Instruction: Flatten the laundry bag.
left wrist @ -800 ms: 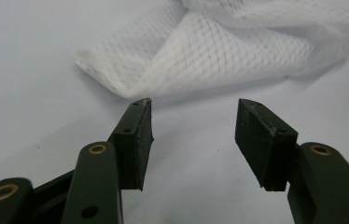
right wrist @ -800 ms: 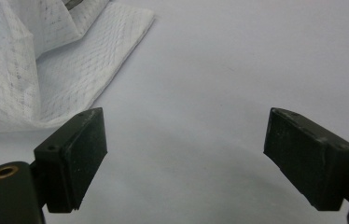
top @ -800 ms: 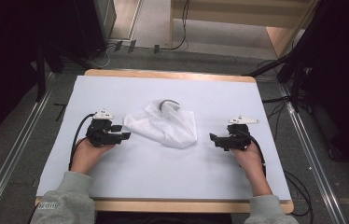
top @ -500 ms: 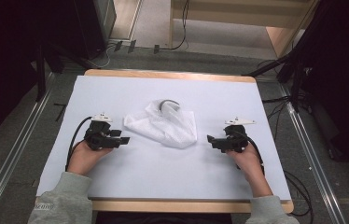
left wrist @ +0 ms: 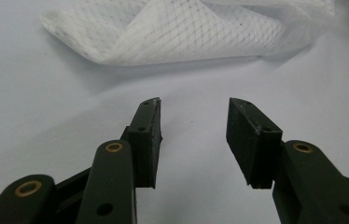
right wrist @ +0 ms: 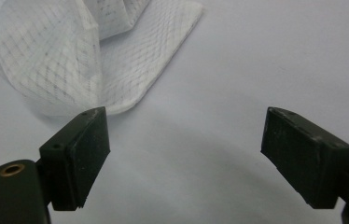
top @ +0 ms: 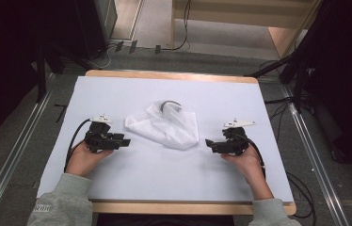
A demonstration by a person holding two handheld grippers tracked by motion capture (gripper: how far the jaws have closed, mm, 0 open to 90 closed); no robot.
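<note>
My left gripper (top: 126, 141): I hold it in my left hand (top: 84, 159). Its two black jaws are apart, with nothing between them. It sits low over the table, near the left edge, and points at the mesh bag.
My right gripper (top: 208, 142): I hold it in my right hand (top: 245, 160). Its jaws are wide apart and hold nothing. It is near the right edge and points at the bag too.
Left gripper view: my jaws stand apart just short of the bag's folded edge (left wrist: 172, 35). They do not touch it.
Right gripper view: one jaw is just beside a corner of the bag (right wrist: 70, 60). I cannot tell if it touches.
White mesh bag (top: 167, 125): it lies crumpled in the middle of the table, between my two grippers. A dark curved part (top: 168, 104) shows at its far side.
Table (top: 164, 179): it has a pale cover and a wooden rim.
</note>
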